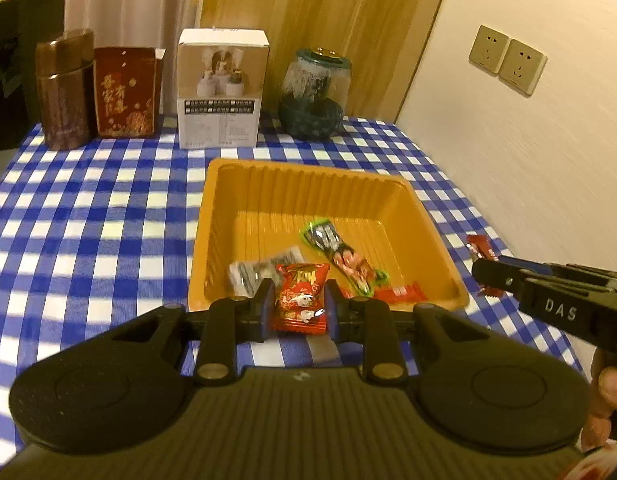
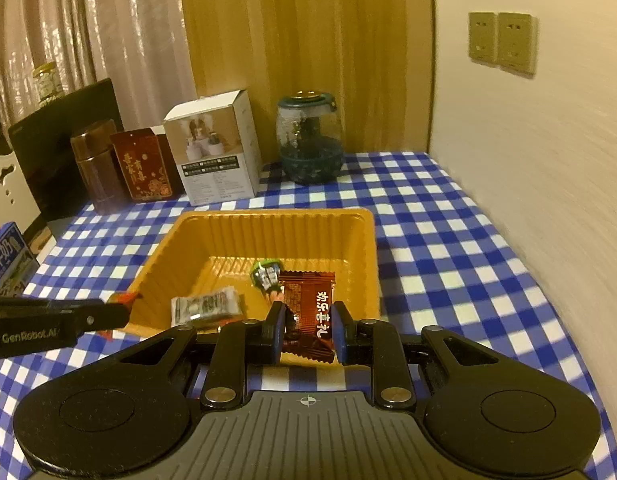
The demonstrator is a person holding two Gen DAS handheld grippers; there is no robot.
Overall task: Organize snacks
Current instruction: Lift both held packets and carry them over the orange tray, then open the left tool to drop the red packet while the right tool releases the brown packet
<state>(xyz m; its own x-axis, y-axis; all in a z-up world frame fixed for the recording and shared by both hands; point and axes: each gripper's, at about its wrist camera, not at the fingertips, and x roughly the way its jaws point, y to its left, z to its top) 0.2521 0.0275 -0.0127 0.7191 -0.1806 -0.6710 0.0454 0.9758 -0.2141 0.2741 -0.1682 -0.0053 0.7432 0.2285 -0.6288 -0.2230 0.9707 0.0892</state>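
In the left wrist view my left gripper is shut on a red candy packet, held just over the near rim of the orange tray. In the tray lie a green-edged packet, a silver packet and a red packet. My right gripper comes in from the right, pinching a dark red packet. In the right wrist view my right gripper is shut on that brown-red packet above the tray. My left gripper shows at the left with a bit of red wrapper.
A blue-and-white checked cloth covers the table. Along the back stand a brown tin, a red box, a white box and a glass jar. A wall with sockets closes the right side. A milk carton stands at the left.
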